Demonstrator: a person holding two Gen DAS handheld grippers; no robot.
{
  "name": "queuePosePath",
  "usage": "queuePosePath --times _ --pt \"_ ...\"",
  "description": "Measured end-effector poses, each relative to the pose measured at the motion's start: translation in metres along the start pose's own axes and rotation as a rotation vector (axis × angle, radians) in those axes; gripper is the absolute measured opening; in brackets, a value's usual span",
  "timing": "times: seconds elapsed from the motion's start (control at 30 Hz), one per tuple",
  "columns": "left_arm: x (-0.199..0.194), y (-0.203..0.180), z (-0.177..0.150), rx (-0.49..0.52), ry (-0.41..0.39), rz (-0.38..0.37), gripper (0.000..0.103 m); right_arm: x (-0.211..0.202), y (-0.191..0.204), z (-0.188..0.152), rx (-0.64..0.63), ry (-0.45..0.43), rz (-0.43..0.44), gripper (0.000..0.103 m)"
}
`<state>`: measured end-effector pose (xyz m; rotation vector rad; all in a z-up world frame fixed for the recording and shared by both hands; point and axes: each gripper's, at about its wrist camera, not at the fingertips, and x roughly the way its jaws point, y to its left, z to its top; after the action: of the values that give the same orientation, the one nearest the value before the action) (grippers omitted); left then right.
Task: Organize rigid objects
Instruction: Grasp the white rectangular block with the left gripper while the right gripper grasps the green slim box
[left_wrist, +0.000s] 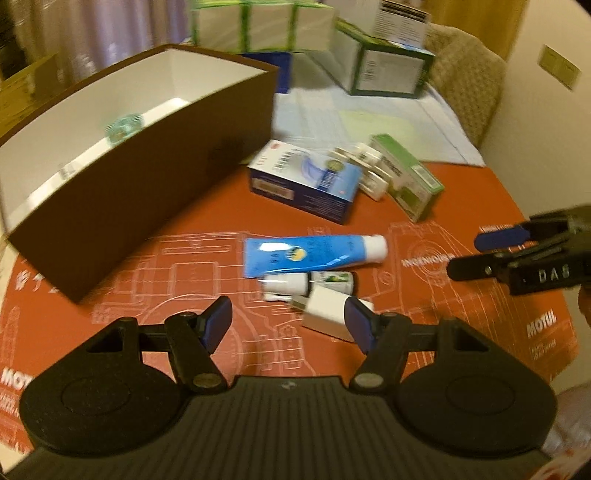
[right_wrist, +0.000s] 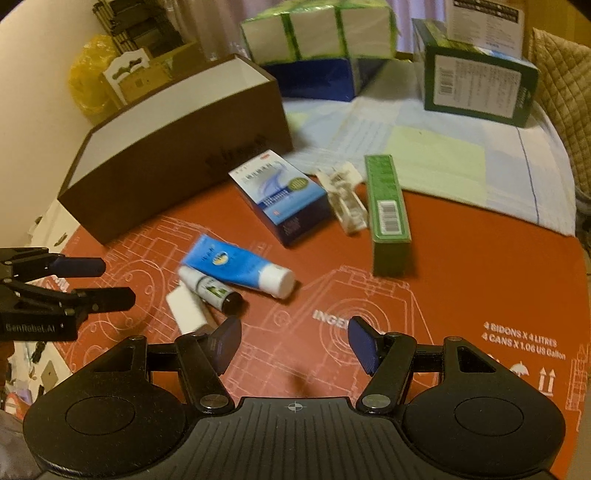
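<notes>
Reaching for the first pick, by the look of it: small items lie loose on the red mat (right_wrist: 461, 295) and nothing is held. White block (left_wrist: 325, 308) sits low centre in the left view, just ahead of the left gripper (left_wrist: 286, 323), nearest its right-hand finger; long axis slanting from upper left to lower right. Just above it, small bottle (left_wrist: 308, 282) lying flat, dark cap toward the right. Above that, blue tube (left_wrist: 306, 253) lying almost level across the frame, white cap pointing right. Further up, blue carton (left_wrist: 306, 184) and green carton (left_wrist: 410, 177), both flat, with small white pieces between them. Brown box (left_wrist: 155, 177) open at upper left, probably the destination.

Left gripper released, jaws apart, empty. Right gripper (right_wrist: 293, 341) likewise released, over bare mat, empty.

Next move likely calls for lowering the left jaws astride the white block, squared to its narrow side, then closing.
</notes>
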<state>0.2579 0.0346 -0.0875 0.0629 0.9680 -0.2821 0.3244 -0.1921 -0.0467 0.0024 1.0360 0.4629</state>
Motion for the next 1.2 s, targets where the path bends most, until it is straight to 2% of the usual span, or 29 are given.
queuePosePath --times 0.17,0.33,0.6,0.83,1.0,1.2 --pt "0.015 -0.018 -0.006 0.118 -0.013 -0.022 0.064 0.000 -0.010 -0.008 0.024 0.019 -0.028 0.061" --pt "0.029 -0.031 -0.008 0.188 -0.013 -0.050 0.064 -0.001 -0.020 -0.015 0.055 0.035 -0.049 0.061" --pt "0.050 -0.043 -0.007 0.272 -0.004 -0.043 0.061 -0.003 -0.027 -0.022 0.088 0.050 -0.064 0.061" --pt "0.056 -0.045 -0.010 0.308 -0.003 -0.044 0.047 -0.002 -0.029 -0.021 0.090 0.055 -0.069 0.061" --pt "0.054 -0.042 -0.011 0.306 -0.005 -0.034 0.046 0.001 -0.028 -0.017 0.077 0.052 -0.068 0.061" --pt "0.046 -0.024 -0.011 0.242 -0.010 0.025 0.046 0.002 -0.029 -0.008 0.066 0.001 -0.093 0.061"
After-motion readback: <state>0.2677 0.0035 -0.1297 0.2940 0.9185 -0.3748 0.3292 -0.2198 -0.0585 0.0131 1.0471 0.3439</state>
